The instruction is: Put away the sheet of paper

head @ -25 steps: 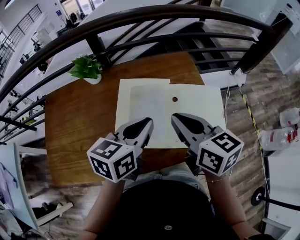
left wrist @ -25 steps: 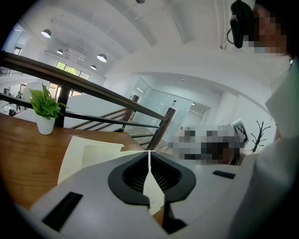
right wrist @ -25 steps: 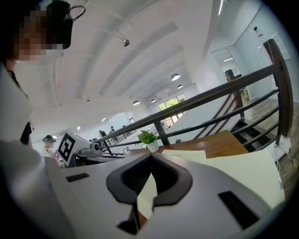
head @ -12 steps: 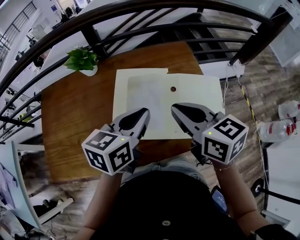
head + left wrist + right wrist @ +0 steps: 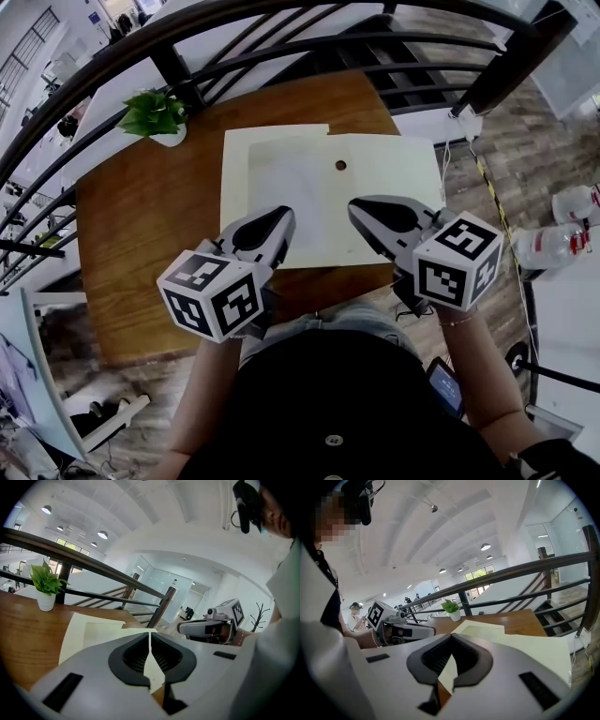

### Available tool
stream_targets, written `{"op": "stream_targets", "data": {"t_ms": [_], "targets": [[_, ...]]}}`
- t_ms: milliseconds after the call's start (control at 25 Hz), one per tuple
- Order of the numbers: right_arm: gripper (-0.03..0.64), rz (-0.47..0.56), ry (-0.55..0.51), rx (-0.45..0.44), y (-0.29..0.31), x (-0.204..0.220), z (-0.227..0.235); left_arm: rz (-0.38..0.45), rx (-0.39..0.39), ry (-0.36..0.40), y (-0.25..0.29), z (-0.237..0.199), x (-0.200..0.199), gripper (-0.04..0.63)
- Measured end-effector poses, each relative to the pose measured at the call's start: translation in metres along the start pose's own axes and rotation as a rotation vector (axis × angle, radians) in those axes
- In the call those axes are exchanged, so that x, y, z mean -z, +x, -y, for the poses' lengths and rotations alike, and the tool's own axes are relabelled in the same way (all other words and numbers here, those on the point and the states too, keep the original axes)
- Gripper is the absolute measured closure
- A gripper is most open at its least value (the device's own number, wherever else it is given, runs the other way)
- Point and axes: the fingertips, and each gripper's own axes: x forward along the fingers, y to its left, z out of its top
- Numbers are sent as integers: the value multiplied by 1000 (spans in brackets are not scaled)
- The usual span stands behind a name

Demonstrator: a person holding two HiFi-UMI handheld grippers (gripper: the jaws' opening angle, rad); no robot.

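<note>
The sheet of paper (image 5: 292, 178) lies flat just ahead of both your grippers, its near edge running under their tips. It rests on a larger cream folder (image 5: 398, 173) that spreads out beyond the sheet, mostly to the right gripper's side and a little past the left one. A small dark round spot (image 5: 340, 165) sits on the folder just ahead of your right gripper (image 5: 356, 208), beside the sheet's right edge.

Your left gripper (image 5: 284, 216) is poised over the sheet's near left part and angled inward; your right gripper is over the folder's near edge, just off the sheet's right side, also angled inward. The two tips are near each other but apart.

In the left gripper view your jaws are pressed together, with only a thin pale line between the pads and cream paper showing through the opening behind them. I can't tell whether that line is a nipped edge of paper or just the paper below seen through the slit. In the right gripper view the jaws are closed tip to tip, with folder and table showing beneath.

Everything sits on a wooden table (image 5: 141, 234). Far ahead and to the left of your left gripper stands a small potted plant (image 5: 153, 114), with a dark railing (image 5: 281, 28) curving behind it.
</note>
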Motion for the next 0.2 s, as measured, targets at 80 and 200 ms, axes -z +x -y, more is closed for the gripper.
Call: {"op": "stream_targets", "data": {"t_ms": [80,200], "targets": [[591,-12,-11,-8,-1,2,-1,6,0,0,-1,-1,-2,569],[591,-40,-36,-31,0,8,-6,12,1,-6,-1,-2,-2,569]]}}
